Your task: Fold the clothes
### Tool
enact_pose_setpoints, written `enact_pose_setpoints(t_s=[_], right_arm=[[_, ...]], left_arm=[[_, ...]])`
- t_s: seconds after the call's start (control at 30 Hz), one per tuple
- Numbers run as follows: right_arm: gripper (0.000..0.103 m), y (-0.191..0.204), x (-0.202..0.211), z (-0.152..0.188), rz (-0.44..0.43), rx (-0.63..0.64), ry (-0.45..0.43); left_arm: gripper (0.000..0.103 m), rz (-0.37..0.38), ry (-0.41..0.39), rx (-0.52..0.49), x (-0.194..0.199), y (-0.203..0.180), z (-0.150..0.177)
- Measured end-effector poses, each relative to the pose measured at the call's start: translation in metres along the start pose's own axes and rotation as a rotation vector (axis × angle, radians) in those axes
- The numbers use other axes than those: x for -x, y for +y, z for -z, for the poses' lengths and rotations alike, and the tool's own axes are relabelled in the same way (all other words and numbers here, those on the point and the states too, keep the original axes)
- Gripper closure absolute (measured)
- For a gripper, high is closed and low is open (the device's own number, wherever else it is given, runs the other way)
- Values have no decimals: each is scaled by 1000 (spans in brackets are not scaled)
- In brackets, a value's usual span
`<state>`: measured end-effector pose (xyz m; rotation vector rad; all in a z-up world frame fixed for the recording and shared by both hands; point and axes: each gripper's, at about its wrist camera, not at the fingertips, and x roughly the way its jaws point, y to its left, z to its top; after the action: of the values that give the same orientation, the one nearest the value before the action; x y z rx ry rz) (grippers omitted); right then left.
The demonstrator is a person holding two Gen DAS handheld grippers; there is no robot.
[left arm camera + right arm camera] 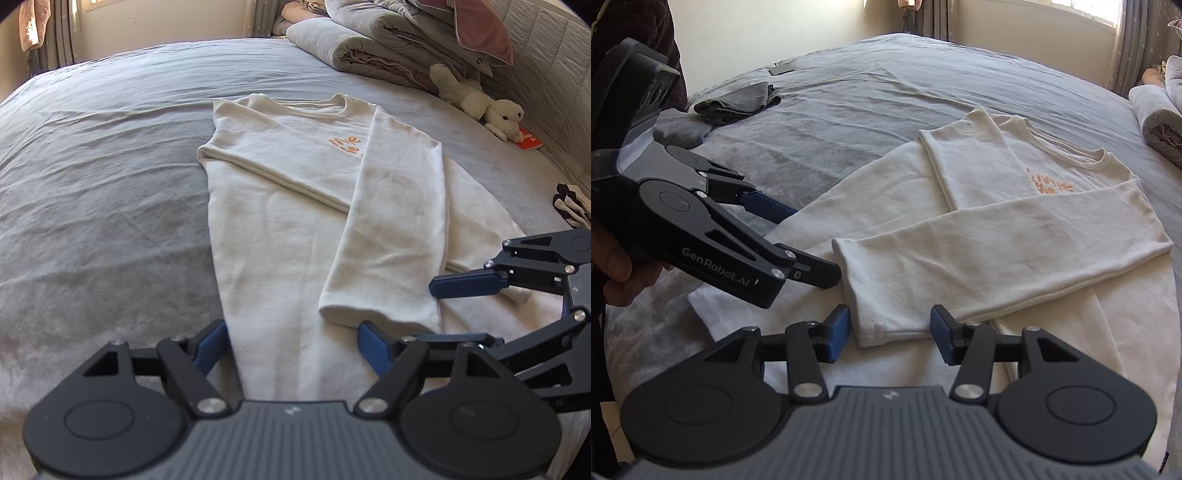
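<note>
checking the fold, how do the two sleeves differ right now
The right sleeve lies on top, and its cuff sits between the open right gripper fingers. The left sleeve runs underneath, and its end is hidden under the right one. The right sleeve runs down toward the hem; the left sleeve lies across the chest. Both are cream and folded over the shirt body.

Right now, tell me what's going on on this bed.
A person is folding a cream sweatshirt on the bed with two handheld grippers. Both sleeves are already folded across the body. The right gripper is open, with the cuff lying between its fingers, not pinched. The left gripper is open over the lower part of the sweatshirt, holding nothing.
</note>
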<state>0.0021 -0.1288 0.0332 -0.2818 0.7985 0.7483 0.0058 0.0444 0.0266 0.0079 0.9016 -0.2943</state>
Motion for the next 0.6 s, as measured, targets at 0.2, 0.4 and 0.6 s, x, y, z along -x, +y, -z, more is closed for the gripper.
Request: enact_pose_setpoints(t_s=[0.2,0.4,0.6], right_arm=[[49,0,0,0,0,0,0],[48,1,0,0,-2,1,0],[47,2,0,0,-2,4,-1]], left_arm=[[25,-1,-1,1,0,0,0],[25,-1,-1,2,0,-1,0],[25,0,-1,3,-1,0,0]])
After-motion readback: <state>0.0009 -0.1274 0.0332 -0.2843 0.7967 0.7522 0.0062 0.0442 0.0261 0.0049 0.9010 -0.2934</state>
